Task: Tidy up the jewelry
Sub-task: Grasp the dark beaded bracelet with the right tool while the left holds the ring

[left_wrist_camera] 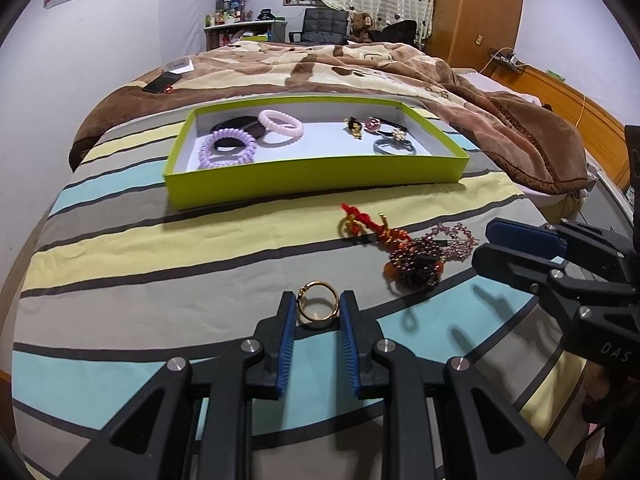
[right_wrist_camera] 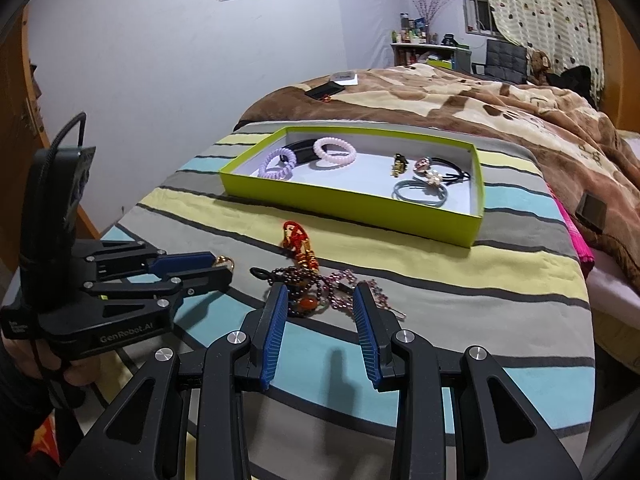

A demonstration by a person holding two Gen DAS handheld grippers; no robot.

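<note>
A thin gold ring (left_wrist_camera: 316, 317) lies on the striped bedsheet, and my left gripper (left_wrist_camera: 318, 300) is shut on it, one blue pad against each side. The right wrist view shows that gripper (right_wrist_camera: 224, 266) from the side with the gold ring (right_wrist_camera: 226, 260) at its tip. My right gripper (right_wrist_camera: 320, 292) stands open, hovering over a heap of dark beads (right_wrist_camera: 304, 288) and pink beads (right_wrist_camera: 360, 288); its pads touch nothing. A red knotted charm (right_wrist_camera: 296, 236) lies just beyond. The green tray (left_wrist_camera: 312, 184) holds coiled hair ties and several hair bands.
A brown plush blanket (left_wrist_camera: 500, 120) covers the bed behind and to the right of the tray. A black phone (left_wrist_camera: 162, 82) lies on it at the far left. A hand (right_wrist_camera: 72, 364) holds the left gripper. The bed's right edge (right_wrist_camera: 588, 272) drops off beside the tray.
</note>
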